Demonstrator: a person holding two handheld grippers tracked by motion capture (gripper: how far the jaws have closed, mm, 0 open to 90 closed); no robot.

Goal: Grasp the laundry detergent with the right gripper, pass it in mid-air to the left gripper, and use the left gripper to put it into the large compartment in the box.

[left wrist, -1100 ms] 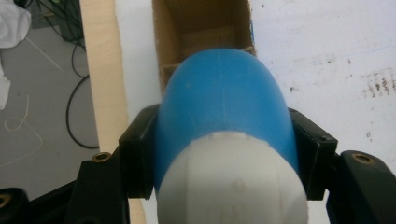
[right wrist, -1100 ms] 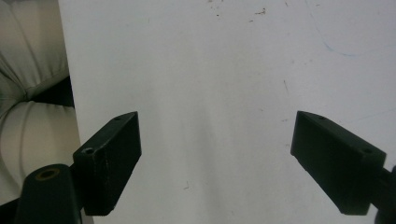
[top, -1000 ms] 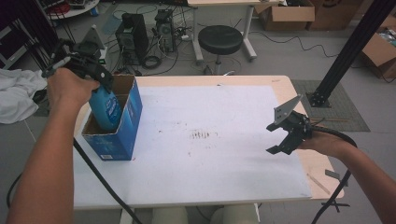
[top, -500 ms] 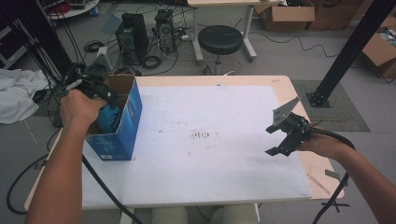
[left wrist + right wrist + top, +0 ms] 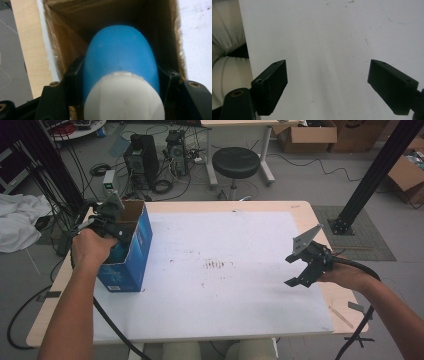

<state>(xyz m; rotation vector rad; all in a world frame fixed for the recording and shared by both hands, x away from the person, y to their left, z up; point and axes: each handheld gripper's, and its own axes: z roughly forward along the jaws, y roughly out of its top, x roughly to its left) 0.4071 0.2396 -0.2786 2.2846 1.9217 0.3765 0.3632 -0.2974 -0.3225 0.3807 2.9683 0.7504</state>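
The blue bottle (image 5: 121, 57), white cap toward the camera, sits down inside the blue cardboard box (image 5: 131, 257), clamped by the left gripper (image 5: 114, 222). This looks like the placing step; next, I judge, the jaws must part and lift straight out. The right gripper (image 5: 306, 265) hovers wide and empty over the white table cover (image 5: 225, 285).

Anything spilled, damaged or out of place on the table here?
Nothing serious. The white sheet has dark smudges near its middle, and the open rim of the blue box looks frayed. The left gripper holds a blue bottle inside that box.
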